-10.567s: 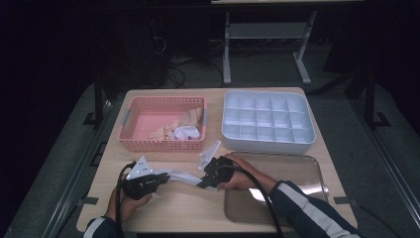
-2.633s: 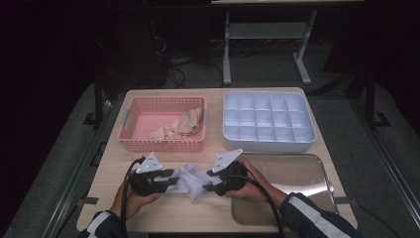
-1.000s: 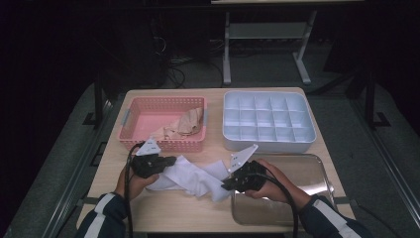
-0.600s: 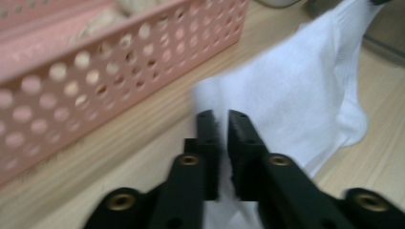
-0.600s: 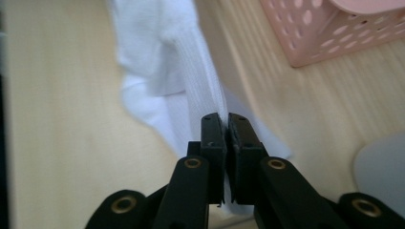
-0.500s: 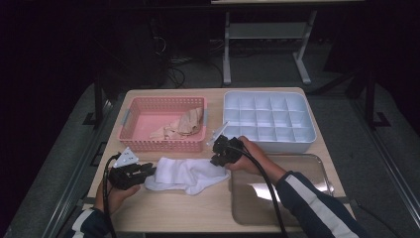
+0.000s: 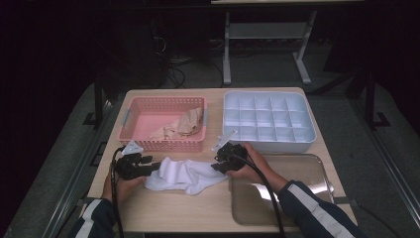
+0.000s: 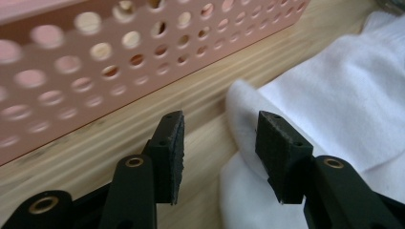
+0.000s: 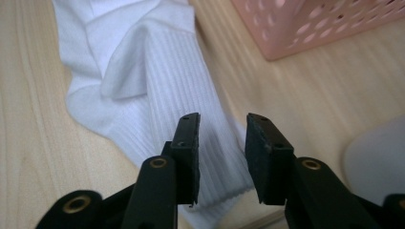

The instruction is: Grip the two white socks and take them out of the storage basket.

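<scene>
A white sock (image 7: pixel 183 174) lies crumpled on the wooden table (image 7: pixel 198 213) between my two grippers. My left gripper (image 7: pixel 147 166) sits at the sock's left end. In the left gripper view its jaws have just been opening and stand apart (image 8: pixel 219 143), with an edge of the sock (image 8: pixel 334 95) in the gap and no pad pressing on it. My right gripper (image 7: pixel 218 162) is at the sock's right end. Its jaws (image 9: pixel 222 143) have also just been opening, and they hover over the ribbed cuff (image 9: pixel 181 95) without gripping it.
A pink basket (image 7: pixel 143 116) holding beige socks (image 7: pixel 183 124) stands just behind the sock. A white compartment box (image 7: pixel 267 121) is at the back right. A clear tray (image 7: pixel 297 193) lies at the front right, under the person's right forearm.
Both grippers have let go of the white sock, which they held stretched a second ago. It now lies slack on the table. The right gripper has moved towards the back and left.
</scene>
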Available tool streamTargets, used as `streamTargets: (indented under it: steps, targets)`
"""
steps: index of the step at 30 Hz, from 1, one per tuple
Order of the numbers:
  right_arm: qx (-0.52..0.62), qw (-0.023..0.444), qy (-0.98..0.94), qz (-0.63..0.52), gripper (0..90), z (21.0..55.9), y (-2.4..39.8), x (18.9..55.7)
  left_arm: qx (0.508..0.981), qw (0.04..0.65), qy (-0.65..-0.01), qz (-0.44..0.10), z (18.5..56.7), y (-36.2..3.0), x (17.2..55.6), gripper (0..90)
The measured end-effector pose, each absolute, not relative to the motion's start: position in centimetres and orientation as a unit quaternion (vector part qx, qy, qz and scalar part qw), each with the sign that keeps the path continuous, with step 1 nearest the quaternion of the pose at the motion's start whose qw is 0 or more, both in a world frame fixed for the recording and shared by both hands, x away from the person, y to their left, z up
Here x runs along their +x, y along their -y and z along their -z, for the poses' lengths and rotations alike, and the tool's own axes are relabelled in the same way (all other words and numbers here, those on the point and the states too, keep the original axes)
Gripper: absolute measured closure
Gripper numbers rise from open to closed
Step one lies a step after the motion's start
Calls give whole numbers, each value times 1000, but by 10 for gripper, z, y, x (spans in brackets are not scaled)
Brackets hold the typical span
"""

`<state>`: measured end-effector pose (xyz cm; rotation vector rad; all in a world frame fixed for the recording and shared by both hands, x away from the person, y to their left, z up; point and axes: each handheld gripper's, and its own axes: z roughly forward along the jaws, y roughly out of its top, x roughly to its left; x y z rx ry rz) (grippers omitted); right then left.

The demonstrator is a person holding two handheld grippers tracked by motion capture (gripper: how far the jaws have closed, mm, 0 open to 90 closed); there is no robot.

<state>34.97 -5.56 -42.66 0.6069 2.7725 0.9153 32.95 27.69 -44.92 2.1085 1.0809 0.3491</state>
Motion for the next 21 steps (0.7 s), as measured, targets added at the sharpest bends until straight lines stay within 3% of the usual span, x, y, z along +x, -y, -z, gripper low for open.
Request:
streamTargets:
  steps: [5, 8, 10, 13, 15, 18, 21]
  targets:
    - [223, 70, -920, -315, 560, 431, 62, 349, 835, 347, -407, -132, 455, -264, 330, 513]
    - [234, 88, -912, -324, 547, 425, 68, 348, 838, 342, -405, -128, 461, -262, 330, 523]
    - [235, 93, -908, -335, 561, 418, 72, 345, 838, 350, -403, -119, 462, -264, 329, 587]
    - [231, 61, -908, -344, 557, 416, 73, 342, 837, 355, -400, -114, 462, -264, 327, 664]
    - [229, 56, -916, -324, 529, 426, 69, 339, 842, 354, -389, -120, 460, -263, 325, 770]
    - [229, 51, -920, -313, 517, 443, 64, 342, 844, 355, -381, -130, 457, -265, 322, 830]
    - [236, 55, -917, -317, 628, 449, 63, 344, 843, 357, -377, -143, 452, -267, 318, 889]
